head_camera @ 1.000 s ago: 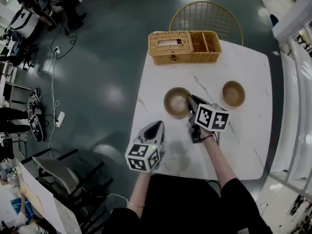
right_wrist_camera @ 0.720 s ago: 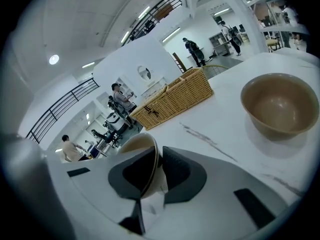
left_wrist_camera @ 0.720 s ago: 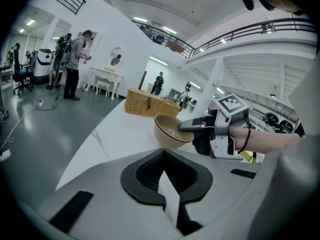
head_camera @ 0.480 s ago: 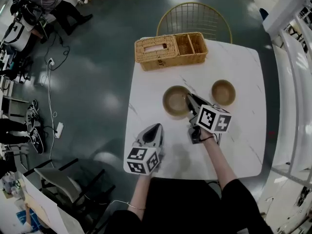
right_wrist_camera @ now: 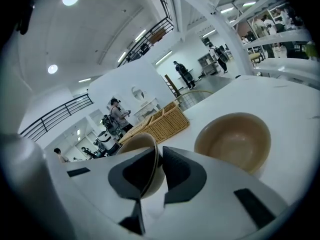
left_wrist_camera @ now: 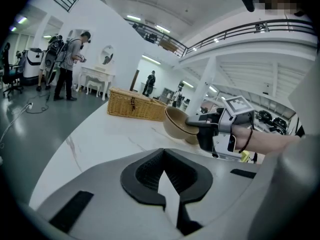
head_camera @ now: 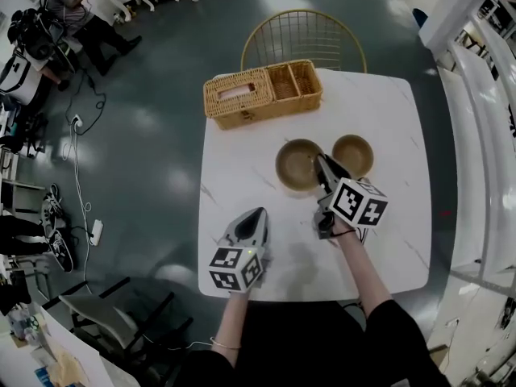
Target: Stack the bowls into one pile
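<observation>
Pinched bowl now beside second bowl (rims close).

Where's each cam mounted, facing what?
Head view: on the person's head, steeply down at the table; shows forearms, left claw, right claw.
Left gripper view: on left claw, facing across the table to the basket; shows its shut jaws, right claw.
Right gripper view: on right claw, facing the free bowl; its jaws clamp the held bowl.
All share: basket, held bowl.
</observation>
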### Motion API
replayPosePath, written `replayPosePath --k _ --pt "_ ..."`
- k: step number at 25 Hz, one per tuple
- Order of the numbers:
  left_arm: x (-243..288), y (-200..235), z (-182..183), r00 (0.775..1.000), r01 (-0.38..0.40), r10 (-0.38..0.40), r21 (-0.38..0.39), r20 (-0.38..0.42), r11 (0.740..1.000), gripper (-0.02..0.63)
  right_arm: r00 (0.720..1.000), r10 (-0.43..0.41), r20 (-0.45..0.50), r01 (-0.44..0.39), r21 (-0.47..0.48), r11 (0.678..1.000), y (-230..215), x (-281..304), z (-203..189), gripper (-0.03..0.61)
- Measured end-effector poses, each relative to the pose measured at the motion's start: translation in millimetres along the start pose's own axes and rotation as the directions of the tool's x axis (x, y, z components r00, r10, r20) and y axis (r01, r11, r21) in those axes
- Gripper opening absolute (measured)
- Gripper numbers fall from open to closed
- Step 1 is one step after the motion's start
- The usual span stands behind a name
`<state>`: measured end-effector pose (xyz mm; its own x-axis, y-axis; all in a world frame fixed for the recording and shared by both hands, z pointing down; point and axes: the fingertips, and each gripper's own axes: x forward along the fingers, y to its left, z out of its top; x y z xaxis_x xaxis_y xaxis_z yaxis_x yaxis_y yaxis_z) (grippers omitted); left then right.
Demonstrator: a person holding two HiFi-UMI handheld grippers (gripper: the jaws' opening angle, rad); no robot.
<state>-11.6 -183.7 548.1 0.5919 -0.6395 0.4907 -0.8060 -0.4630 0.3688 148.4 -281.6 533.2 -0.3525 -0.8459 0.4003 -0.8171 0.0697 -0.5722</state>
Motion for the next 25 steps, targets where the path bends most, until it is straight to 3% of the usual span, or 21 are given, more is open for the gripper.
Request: replayPosePath --k 12,25 --pt "20.2 -23.9 7.6 0.999 0.044 -0.044 0.029 -0.018 0.999 0.014 0.987 -0.116 0.113 0.108 0.077 0.991 -48.0 -31.4 33.9 0.046" --pt "36.7 -38.3 4.3 0.996 0.078 -0.076 0.052 -0.051 0.996 0.014 0.93 -0.305 0.206 0.265 0.2 0.943 -106.5 -62.6 51.1 0.046"
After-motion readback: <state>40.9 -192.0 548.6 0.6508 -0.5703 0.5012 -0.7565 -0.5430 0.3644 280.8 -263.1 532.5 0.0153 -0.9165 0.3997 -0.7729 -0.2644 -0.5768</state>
